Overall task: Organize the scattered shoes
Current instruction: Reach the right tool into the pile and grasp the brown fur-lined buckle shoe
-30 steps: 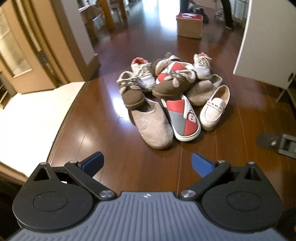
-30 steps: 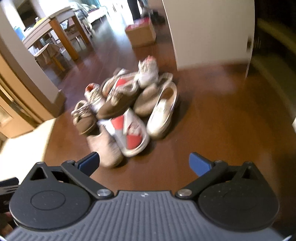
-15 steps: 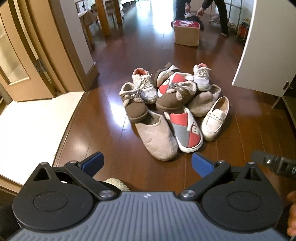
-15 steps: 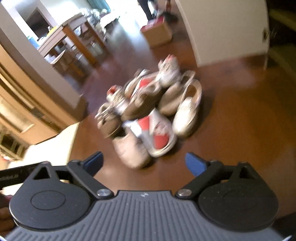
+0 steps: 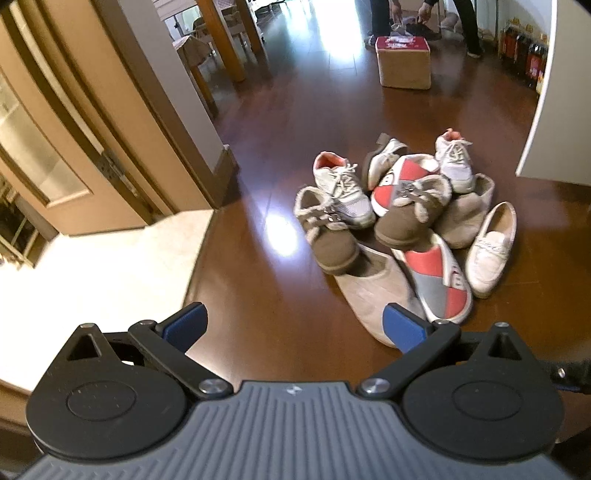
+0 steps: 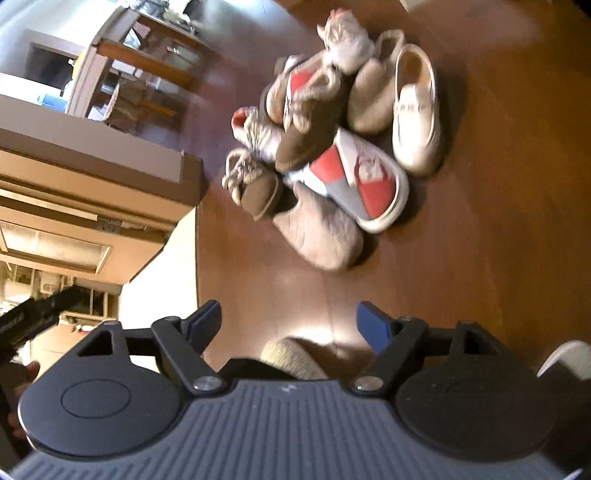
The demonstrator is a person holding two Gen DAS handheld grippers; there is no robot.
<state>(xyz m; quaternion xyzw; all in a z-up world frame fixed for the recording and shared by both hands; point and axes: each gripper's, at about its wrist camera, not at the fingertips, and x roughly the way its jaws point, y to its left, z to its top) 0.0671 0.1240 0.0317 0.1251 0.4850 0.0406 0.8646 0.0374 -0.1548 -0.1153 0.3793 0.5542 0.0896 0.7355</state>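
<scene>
A pile of shoes (image 5: pixel 402 229) was seen right of centre on the wooden floor (image 5: pixel 258 295), with the left gripper (image 5: pixel 293 323) and right gripper (image 6: pixel 288 319) both spread wide and empty.

This is a lived-in home, by an entrance or hallway. The dark polished wood floor (image 5: pixel 266 291) gives way to a pale tiled step (image 5: pixel 92 280) beside a tan wooden door (image 5: pixel 48 147) with a frosted glass panel and a hinge. A heap of household shoes (image 5: pixel 402 221), slippers, sneakers and a white loafer, lies on the floor. Farther in stand wooden table legs (image 5: pixel 221 40) and a cardboard box (image 5: pixel 404 62), with a person's legs (image 5: pixel 380 18) behind it. Bottles (image 5: pixel 524 55), probably drinks, line the far wall, though they are too small to be sure. A white door (image 5: pixel 554 110) hangs open at the right.
</scene>
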